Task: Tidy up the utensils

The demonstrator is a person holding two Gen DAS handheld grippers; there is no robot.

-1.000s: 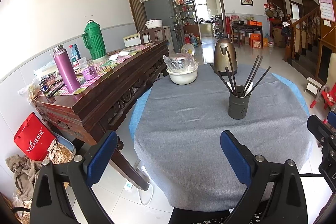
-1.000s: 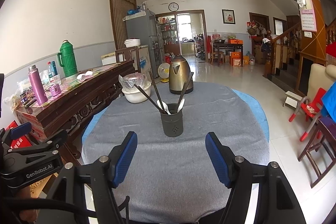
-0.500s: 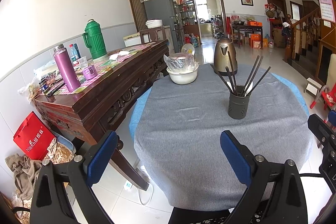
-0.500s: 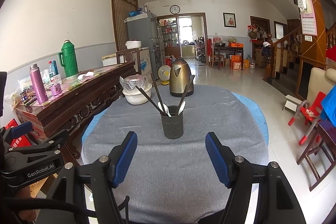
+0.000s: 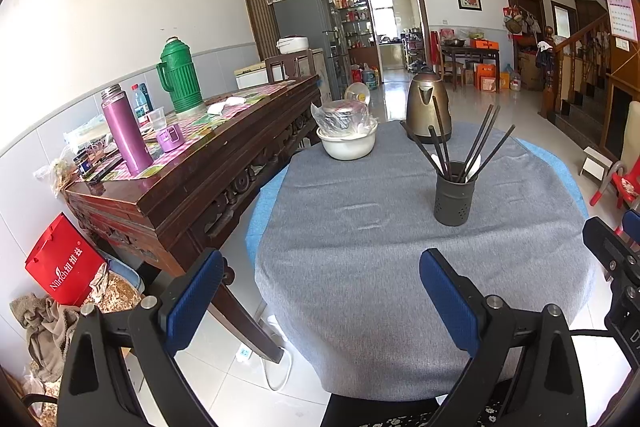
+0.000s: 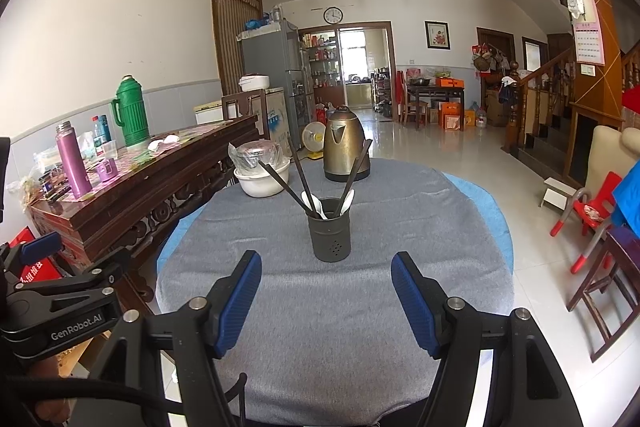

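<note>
A dark grey perforated utensil holder (image 5: 454,198) stands on the round table with the grey cloth (image 5: 380,267). It holds several dark chopsticks (image 5: 480,143) and white spoons (image 5: 472,163). It also shows in the right wrist view (image 6: 329,230), straight ahead of my right gripper (image 6: 326,297). My left gripper (image 5: 320,301) is open and empty over the table's near left edge. My right gripper is open and empty, short of the holder. The left gripper's body (image 6: 60,303) shows at the left of the right wrist view.
A bronze kettle (image 5: 428,105) and a white bowl with a bagged pot (image 5: 347,137) stand at the table's far side. A dark wooden sideboard (image 5: 192,179) with a purple flask (image 5: 124,131) and green thermos (image 5: 178,75) stands left. Chairs (image 6: 600,267) stand right.
The right wrist view has tilted up slightly, so the holder sits lower in the frame. The left gripper has hardly moved. Both grippers stay open.
</note>
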